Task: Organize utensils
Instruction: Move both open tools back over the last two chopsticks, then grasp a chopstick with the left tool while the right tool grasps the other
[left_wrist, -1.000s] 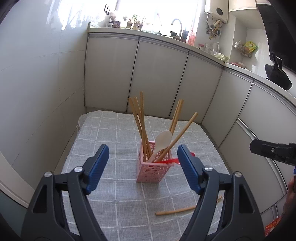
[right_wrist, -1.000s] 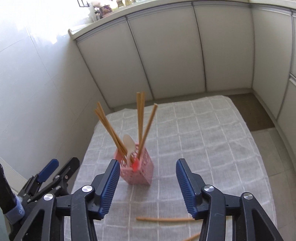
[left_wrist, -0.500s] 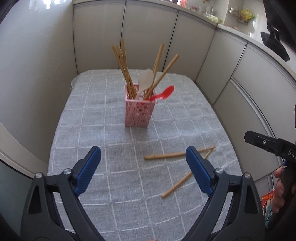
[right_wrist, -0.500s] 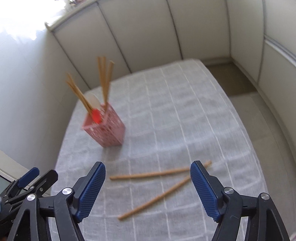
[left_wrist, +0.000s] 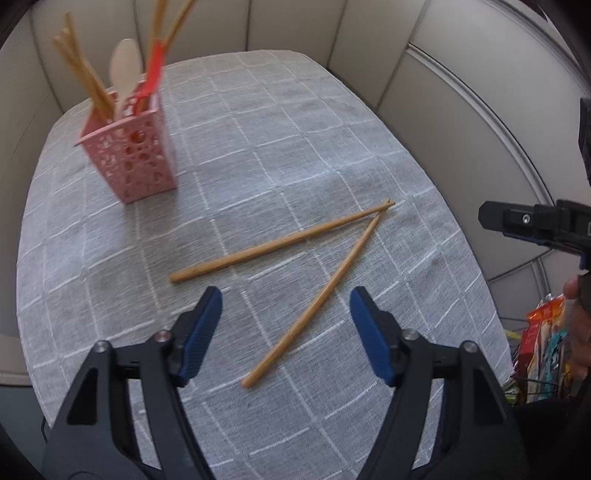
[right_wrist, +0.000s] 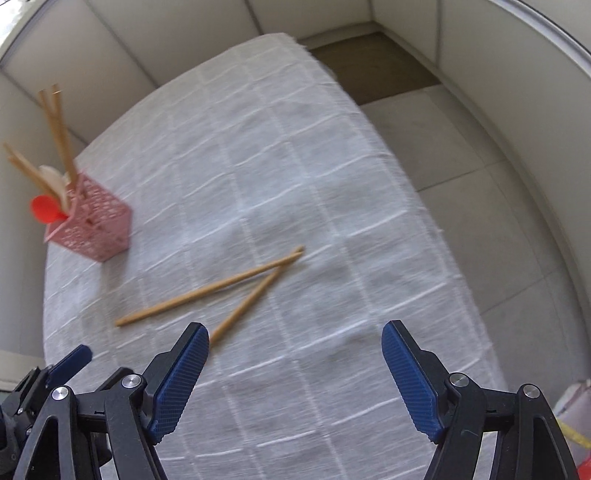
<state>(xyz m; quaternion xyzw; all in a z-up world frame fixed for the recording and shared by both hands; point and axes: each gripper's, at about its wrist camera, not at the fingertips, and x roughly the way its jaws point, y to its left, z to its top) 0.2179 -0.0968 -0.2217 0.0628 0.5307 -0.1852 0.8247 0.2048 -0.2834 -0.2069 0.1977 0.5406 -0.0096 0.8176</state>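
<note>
Both tools point down at the tabletop (left_wrist: 332, 155). Left tool (left_wrist: 286, 325) is closing, its pads apart, straddling the near chopstick (left_wrist: 314, 306) without touching it. Right tool (right_wrist: 295, 369) is released, nothing between its pads. Two chopsticks (right_wrist: 210, 291) lie in a V on the cloth, tips nearly meeting. Pink holder (left_wrist: 133, 158) stands well apart with chopsticks and spoons.

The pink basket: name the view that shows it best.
Left wrist view: the pink basket is near and sharp, its holes and contents clear. Right wrist view shows the basket small, blurred, at the left edge.
</note>
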